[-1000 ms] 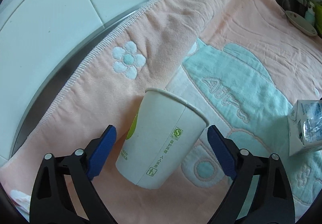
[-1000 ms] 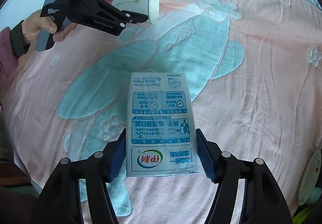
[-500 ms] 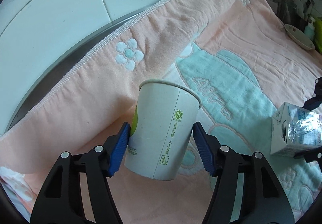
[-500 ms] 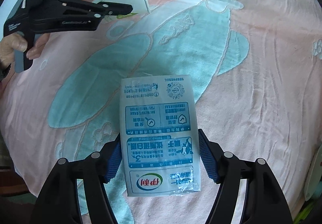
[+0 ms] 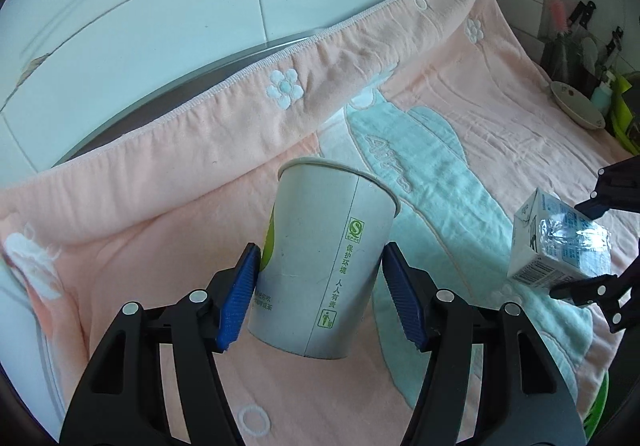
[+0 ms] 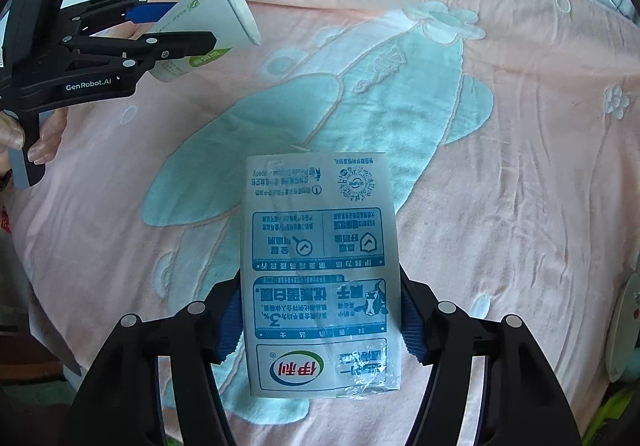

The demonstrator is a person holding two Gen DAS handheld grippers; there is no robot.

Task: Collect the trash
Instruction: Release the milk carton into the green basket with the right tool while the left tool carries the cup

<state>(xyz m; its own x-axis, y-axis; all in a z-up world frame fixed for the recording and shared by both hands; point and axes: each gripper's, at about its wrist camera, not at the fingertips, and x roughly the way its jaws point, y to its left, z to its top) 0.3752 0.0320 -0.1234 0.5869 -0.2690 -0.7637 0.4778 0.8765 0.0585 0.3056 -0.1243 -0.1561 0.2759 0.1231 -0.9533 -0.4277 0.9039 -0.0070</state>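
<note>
Two claws, paper cup (image 5: 320, 278) and milk carton (image 6: 320, 286) (both pinched).

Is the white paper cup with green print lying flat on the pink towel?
No, the white paper cup is held off the pink towel between the left hand-held gripper's blue pads.

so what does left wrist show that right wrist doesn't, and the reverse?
Only left wrist: the white tiled wall behind the towel's far hem, the knives and utensils at far right, and the seam side of the paper cup between the left gripper's blue pads.

Only right wrist: the hand on the left gripper's handle, and the milk carton's printed face, with the right gripper closing on it.

Both: cup, carton, both grippers, the pink flowered towel.
</note>
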